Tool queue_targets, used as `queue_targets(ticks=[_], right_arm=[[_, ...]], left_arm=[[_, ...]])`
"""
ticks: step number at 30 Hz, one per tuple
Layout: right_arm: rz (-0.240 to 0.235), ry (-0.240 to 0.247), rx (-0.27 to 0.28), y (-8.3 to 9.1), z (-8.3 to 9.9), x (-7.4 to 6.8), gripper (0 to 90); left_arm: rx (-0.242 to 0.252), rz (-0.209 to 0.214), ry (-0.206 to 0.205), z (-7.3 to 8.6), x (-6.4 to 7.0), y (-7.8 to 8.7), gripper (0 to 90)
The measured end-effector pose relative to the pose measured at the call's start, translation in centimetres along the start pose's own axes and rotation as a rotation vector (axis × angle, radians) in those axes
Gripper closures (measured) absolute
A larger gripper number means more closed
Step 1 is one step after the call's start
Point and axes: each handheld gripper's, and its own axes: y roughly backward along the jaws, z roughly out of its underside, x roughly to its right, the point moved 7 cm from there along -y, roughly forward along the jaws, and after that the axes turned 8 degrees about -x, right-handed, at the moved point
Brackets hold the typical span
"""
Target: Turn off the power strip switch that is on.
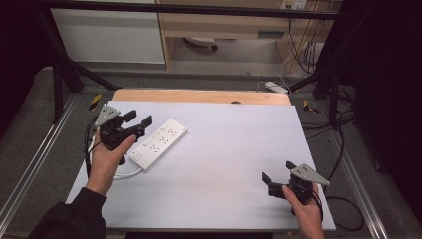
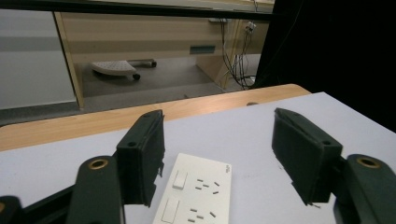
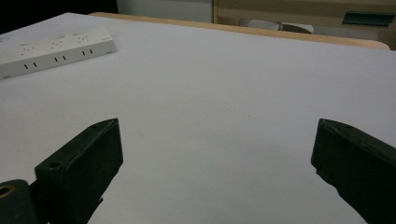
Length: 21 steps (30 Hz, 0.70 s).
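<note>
A white power strip (image 1: pixel 159 143) lies at an angle on the left part of the white table (image 1: pixel 229 149); its white cord runs off toward the near left. My left gripper (image 1: pixel 138 120) hovers open just left of and above the strip, which shows between the jaws in the left gripper view (image 2: pixel 198 196). My right gripper (image 1: pixel 277 171) is open low over bare table near the front right edge, holding nothing. The power strip (image 3: pixel 56 49) appears far off at the upper left of the right gripper view.
A wooden strip (image 1: pixel 199 95) borders the table's far edge. Beyond it stands a wooden desk (image 1: pixel 224 25) with a chair base under it, and cables (image 1: pixel 303 45) hang at the right. Black frame posts flank the table. A black cable (image 1: pixel 348 209) loops on the floor at right.
</note>
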Motion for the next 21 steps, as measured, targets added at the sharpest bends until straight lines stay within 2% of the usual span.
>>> queue_targets(ticks=[11,17,21], right_arm=[[-0.007,-0.007,0.006,0.1,-0.1,0.1,2.2],[-0.01,-0.005,0.006,0.1,-0.1,0.2,2.2],[-0.01,-0.004,0.007,0.2,-0.1,0.2,2.2]], left_arm=[[-0.013,-0.01,-0.007,0.0,-0.4,-1.2,54.2],[-0.019,-0.013,0.014,0.1,-0.9,-2.1,65.0],[-0.025,-0.017,0.01,0.2,-1.2,-2.8,71.5]])
